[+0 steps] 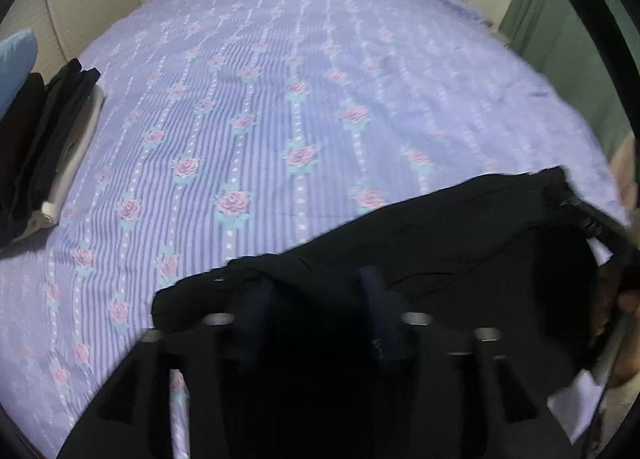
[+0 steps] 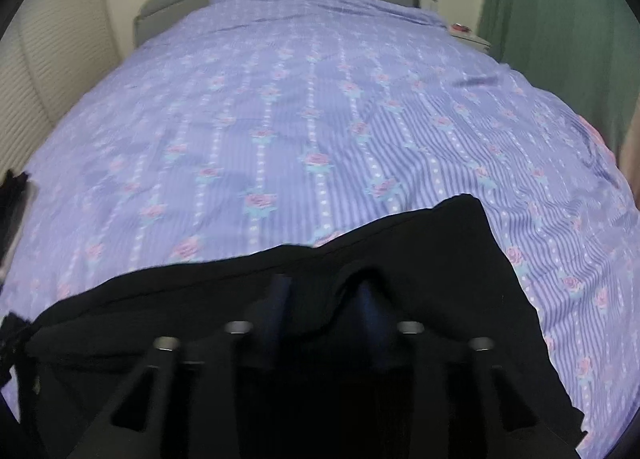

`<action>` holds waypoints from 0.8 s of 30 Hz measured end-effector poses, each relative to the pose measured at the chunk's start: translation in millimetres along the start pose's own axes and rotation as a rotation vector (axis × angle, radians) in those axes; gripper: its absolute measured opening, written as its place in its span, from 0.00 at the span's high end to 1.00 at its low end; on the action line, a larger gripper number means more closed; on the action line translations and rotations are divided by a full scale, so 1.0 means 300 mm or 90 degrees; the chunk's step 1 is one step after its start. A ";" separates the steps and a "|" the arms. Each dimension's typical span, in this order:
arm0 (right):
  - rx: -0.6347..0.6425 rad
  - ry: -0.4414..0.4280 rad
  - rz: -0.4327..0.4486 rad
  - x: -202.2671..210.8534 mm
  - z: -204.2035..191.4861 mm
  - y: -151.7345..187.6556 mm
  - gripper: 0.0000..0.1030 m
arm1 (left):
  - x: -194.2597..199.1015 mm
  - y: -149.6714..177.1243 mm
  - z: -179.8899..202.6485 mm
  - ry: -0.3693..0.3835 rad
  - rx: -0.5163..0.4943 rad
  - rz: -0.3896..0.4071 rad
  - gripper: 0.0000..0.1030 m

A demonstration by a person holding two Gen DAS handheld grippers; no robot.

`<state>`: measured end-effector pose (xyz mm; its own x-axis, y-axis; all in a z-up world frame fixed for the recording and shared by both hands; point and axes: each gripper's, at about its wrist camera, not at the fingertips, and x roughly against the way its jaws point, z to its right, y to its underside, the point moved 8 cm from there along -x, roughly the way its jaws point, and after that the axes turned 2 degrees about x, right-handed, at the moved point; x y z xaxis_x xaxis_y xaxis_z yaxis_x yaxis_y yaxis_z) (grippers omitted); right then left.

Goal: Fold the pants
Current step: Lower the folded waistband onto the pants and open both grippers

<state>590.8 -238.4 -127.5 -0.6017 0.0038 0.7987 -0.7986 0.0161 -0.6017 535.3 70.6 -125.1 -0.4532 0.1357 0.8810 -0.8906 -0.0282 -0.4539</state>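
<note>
Now Released: Black Pants Laid at the Near Edge of the Bed

Evidently, the laying-out step is being finished. In the left wrist view, the left gripper (image 1: 320,299) is seen with its fingers parted about halfway, the dark cloth of the pants (image 1: 460,243) lying between and under them; no pinch on the cloth can be made out, so the fabric is judged to be let go. In the right wrist view, the right gripper (image 2: 324,299) is likewise parted, somewhat less widely, and a ridge of the same cloth is humped up between its fingers without being pressed.

Outward from both grippers, the pants are spread across the near edge of the floral bedspread (image 1: 280,99), with most of the bed beyond left bare. A stack of folded dark garments (image 1: 52,139) is seen at the far left of the bed, well apart from the pants.

For the next move, a smoothing of the bunched ridge is judged to be called for, then a fresh grasp at an edge so that one half can be carried over the other. Which end of the pants lies under each gripper cannot be told.
</note>
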 end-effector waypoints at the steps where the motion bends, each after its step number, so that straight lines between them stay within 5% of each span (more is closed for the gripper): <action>1: 0.011 -0.008 0.009 0.032 -0.010 0.001 0.53 | 0.033 0.005 0.007 0.023 0.005 0.004 0.22; 2: 0.017 -0.016 0.016 0.060 -0.015 -0.001 0.51 | 0.062 0.005 0.006 0.021 0.008 0.014 0.11; 7: 0.043 -0.062 0.064 0.261 -0.041 0.012 0.49 | 0.246 0.011 -0.018 -0.041 -0.001 0.096 0.10; 15: 0.071 0.005 0.220 0.566 0.104 0.181 0.38 | 0.352 0.182 0.207 -0.015 -0.128 0.176 0.10; 24: -0.021 0.046 0.186 0.612 0.409 0.412 0.38 | 0.261 0.346 0.498 0.049 -0.209 0.173 0.10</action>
<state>379.8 -358.2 -56.1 -0.8023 0.0834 0.5911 -0.5904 0.0357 -0.8063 401.9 -69.7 -83.2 -0.6540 0.2406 0.7172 -0.6749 0.2426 -0.6969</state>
